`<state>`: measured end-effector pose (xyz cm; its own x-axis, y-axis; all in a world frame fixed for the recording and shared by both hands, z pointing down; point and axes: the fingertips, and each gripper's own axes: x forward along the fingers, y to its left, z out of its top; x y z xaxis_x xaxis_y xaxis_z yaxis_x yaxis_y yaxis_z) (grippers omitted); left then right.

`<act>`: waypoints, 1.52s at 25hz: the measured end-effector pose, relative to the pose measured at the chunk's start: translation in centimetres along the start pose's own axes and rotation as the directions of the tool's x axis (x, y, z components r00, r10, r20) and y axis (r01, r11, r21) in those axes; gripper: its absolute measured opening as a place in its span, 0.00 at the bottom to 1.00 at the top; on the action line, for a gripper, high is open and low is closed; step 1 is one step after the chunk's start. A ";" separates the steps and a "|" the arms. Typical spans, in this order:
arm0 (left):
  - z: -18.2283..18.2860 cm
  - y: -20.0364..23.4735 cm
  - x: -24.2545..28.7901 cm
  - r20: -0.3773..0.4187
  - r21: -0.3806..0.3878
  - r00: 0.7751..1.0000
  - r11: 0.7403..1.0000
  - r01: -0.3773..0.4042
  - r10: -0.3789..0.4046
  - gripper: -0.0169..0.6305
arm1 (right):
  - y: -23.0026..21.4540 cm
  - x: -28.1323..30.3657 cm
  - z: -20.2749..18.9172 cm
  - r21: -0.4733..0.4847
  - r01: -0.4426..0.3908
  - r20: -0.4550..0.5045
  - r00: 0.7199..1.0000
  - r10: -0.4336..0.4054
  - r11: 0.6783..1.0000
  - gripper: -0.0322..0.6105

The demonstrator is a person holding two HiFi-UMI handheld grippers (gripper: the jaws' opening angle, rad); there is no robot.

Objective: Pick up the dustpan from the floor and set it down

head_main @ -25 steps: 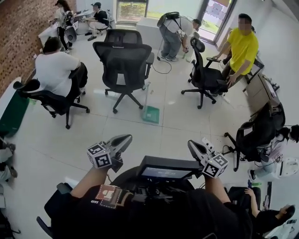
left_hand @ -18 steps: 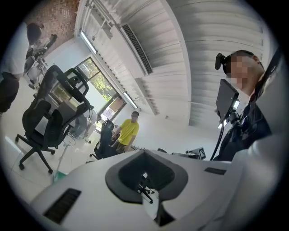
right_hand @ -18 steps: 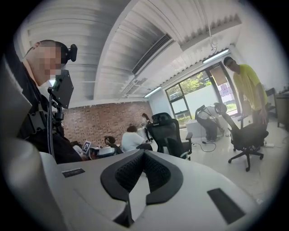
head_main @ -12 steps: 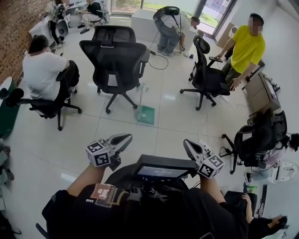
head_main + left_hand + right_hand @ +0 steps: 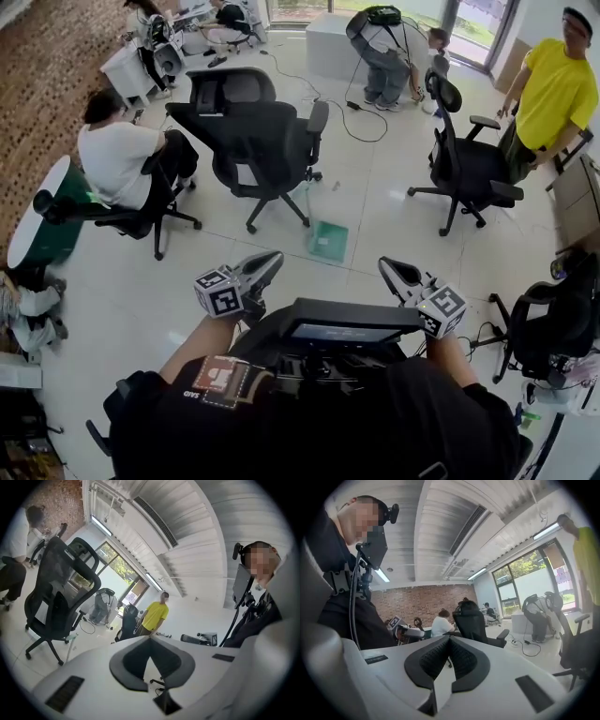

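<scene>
Nearer now, the green dustpan (image 5: 327, 241) lies ahead on the floor (image 5: 384, 225).
Left gripper (image 5: 274, 258) and right gripper (image 5: 386, 267) closed on nothing (tips meeting); black office chair (image 5: 258, 141) just behind the dustpan, bare tiles this side.

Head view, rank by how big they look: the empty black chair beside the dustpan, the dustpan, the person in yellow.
1. black chair
2. person in yellow, partly cut off by the frame edge
3. dustpan, clearly smallest
</scene>
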<state>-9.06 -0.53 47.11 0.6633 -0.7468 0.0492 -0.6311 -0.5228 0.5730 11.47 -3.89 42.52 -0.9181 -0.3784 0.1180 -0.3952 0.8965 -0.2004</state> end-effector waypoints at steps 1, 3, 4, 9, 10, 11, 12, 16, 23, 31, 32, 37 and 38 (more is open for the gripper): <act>0.1 0.4 1.7 -0.011 0.003 1.000 1.000 -0.005 0.005 0.06 | -2.1 0.1 0.3 0.016 0.002 0.010 1.000 -0.002 1.000 0.06; 0.5 1.7 4.2 -0.035 0.016 0.999 1.000 -0.013 0.014 0.06 | -5.5 0.4 0.7 0.041 0.008 0.025 1.000 -0.010 0.999 0.06; 0.9 2.6 5.2 -0.042 0.021 0.999 1.000 -0.019 0.020 0.06 | -6.9 0.7 0.7 0.045 0.014 0.023 1.000 -0.015 0.999 0.06; 2.5 10.2 10.8 -0.082 0.032 0.996 0.999 -0.025 0.028 0.06 | -14.4 3.9 1.1 0.038 0.075 -0.009 0.997 -0.074 0.996 0.06; 2.9 12.2 11.9 -0.096 0.045 0.995 0.999 -0.018 0.023 0.06 | -15.7 5.2 1.3 0.033 0.092 -0.014 0.996 -0.092 0.995 0.06; 3.4 14.6 12.9 -0.108 0.060 0.994 0.998 -0.010 0.017 0.06 | -16.9 6.6 1.5 0.026 0.110 -0.020 0.994 -0.110 0.994 0.06; 4.0 17.1 13.9 -0.121 0.075 0.993 0.997 -0.002 0.012 0.06 | -18.2 8.3 1.7 0.018 0.130 -0.027 0.991 -0.129 0.991 0.06; 6.4 29.0 17.5 -0.227 0.145 0.974 0.989 0.020 0.014 0.06 | -23.4 16.1 3.0 0.024 0.236 -0.044 0.971 -0.234 0.972 0.06; 7.6 48.7 23.0 -0.471 0.121 0.882 0.991 0.052 0.012 0.07 | -31.5 28.8 4.6 0.057 0.361 -0.107 0.929 -0.354 0.931 0.06; 1.3 62.8 32.0 -0.637 0.245 0.717 0.956 -0.162 0.285 0.48 | -42.4 31.0 1.3 0.094 0.317 -0.181 0.937 -0.297 0.944 0.06; 0.2 63.8 32.7 -0.654 0.268 0.688 0.947 -0.176 0.313 0.48 | -43.6 30.7 0.7 0.096 0.306 -0.200 0.938 -0.283 0.947 0.06; -5.4 69.4 37.0 -0.714 0.308 0.578 0.919 -0.248 0.395 0.51 | -50.5 29.1 -2.0 0.106 0.279 -0.268 0.932 -0.243 0.954 0.06; -6.5 70.5 37.7 -0.724 0.321 0.554 0.912 -0.255 0.410 0.51 | -51.7 28.7 -2.7 0.111 0.283 -0.276 0.930 -0.244 0.953 0.06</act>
<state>-25.96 -62.87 94.67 0.3999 -0.3308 0.8548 -0.8741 -0.4182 0.2471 5.62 -60.43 58.92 -0.7488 -0.5067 0.4273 -0.6397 0.7212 -0.2657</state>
